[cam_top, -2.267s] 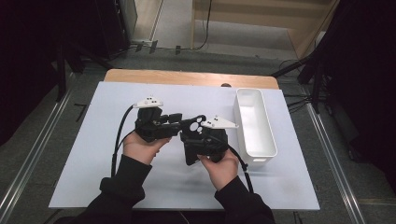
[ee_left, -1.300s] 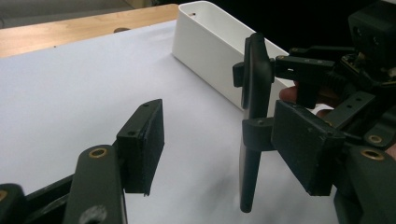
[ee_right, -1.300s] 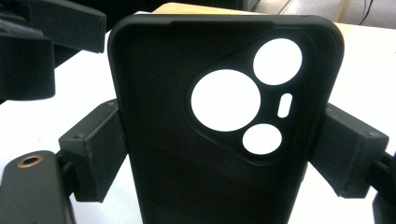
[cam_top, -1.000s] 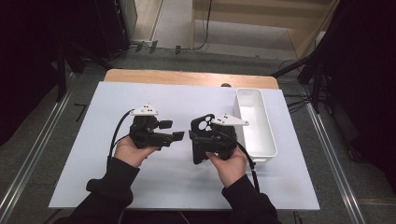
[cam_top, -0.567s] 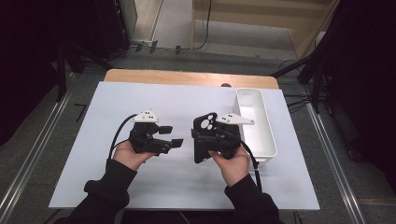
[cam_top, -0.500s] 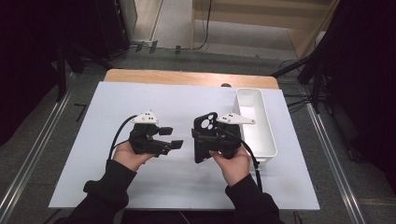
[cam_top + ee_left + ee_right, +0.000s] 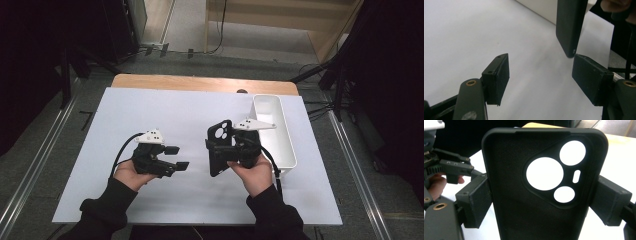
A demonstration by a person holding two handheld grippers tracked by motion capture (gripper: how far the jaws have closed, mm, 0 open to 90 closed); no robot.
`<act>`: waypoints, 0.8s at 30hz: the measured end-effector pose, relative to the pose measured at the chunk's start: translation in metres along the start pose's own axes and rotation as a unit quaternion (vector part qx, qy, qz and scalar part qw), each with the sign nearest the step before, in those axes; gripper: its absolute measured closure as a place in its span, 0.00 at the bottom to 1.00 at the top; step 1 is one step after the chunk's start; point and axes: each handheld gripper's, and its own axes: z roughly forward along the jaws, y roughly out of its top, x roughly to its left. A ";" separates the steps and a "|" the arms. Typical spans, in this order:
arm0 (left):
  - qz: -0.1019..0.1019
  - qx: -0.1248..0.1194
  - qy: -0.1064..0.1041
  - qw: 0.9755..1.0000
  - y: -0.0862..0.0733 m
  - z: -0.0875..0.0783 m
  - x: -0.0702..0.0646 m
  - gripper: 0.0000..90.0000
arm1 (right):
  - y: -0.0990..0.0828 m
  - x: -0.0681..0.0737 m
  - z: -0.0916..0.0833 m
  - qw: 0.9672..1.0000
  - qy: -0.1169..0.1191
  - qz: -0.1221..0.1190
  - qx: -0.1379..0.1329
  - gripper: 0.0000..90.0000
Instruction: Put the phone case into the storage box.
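Claws sit either side of the case [image 7: 220, 148]: left claw [image 7: 177, 157] spread and empty, just left of it; right claw [image 7: 218, 152] pinching its long edges, holding it upright above the counter [image 7: 165, 110]. Tray [image 7: 272, 130] lies right of the case. A loosened pinch could drop it. The right gripper view reveals lens cutouts and hollow interior; the high view shows a dark slab.

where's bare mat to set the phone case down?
Bare: white mat between the wooden table edge and both tools, and the near strip by the sleeves. Crowded: right tool with phone case beside the white bin; left tool.
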 end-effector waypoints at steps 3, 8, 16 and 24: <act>0.009 -0.004 -0.009 1.000 -0.006 -0.002 -0.003 0.34 | 0.002 -0.001 -0.001 1.000 0.002 -0.003 0.003 0.13; 0.012 0.015 -0.008 1.000 -0.017 -0.001 -0.005 0.34 | 0.004 -0.003 -0.003 1.000 0.003 -0.009 0.004 0.13; 0.005 0.036 -0.001 0.999 -0.033 -0.003 -0.005 0.34 | 0.007 -0.005 -0.006 1.000 0.008 -0.011 0.005 0.13; -0.005 0.041 0.008 0.999 -0.042 -0.013 -0.003 0.34 | 0.014 -0.010 -0.010 1.000 0.011 -0.009 0.001 0.13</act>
